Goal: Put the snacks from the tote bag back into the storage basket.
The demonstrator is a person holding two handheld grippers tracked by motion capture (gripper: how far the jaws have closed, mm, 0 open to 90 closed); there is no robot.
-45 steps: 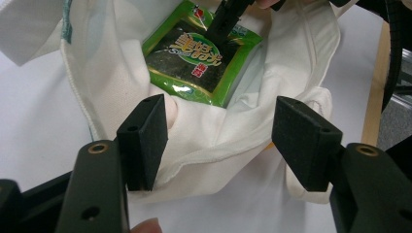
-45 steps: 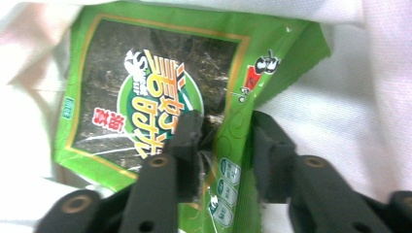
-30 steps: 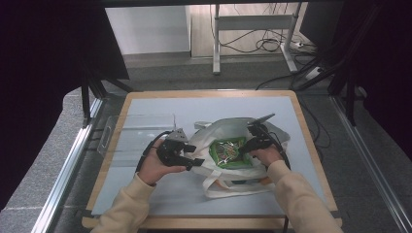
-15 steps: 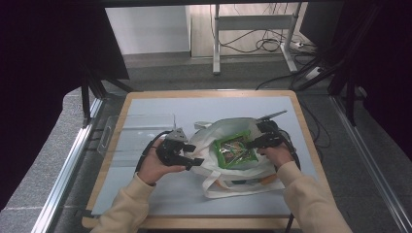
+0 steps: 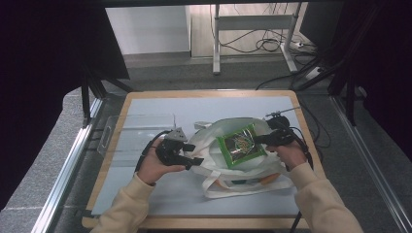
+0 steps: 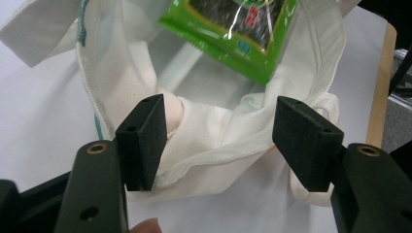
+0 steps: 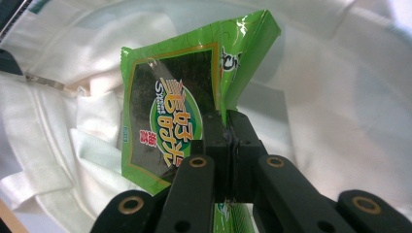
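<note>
Your desk [image 5: 145, 194] has a pale blue-grey top with a wooden edge, and it stands on grey carpet. Beyond its far edge you face a white wall panel, the metal legs of another frame, and loose cables on the floor. Dark curtains close in both sides. A clear plastic tray [image 5: 131, 131] lies on the desk just beyond your left tool.

Your forearms come in from the near edge in cream sleeves, angled toward each other. Your left hand [image 5: 154, 165] holds the left tool [image 5: 194, 160] low over the desk, pointing right at the white cloth bag [image 5: 214, 170]. Its jaws stand apart, with the bag's hemmed rim [image 6: 209, 160] lying between them; the left-hand jaw touches the cloth, the other is clear of it. The bag's mouth opens just ahead of that tool.

Your right hand [image 5: 291, 153] holds the right tool [image 5: 260, 140] pointing left over the bag's far side. Its jaws are pressed together on the edge of the green seaweed snack packet [image 7: 165, 111]. The packet stands out ahead of that tool, tilted, with the bag's white lining behind and around it. From above, the packet [image 5: 241, 144] sits over the open mouth of the bag, between your two tools.
</note>
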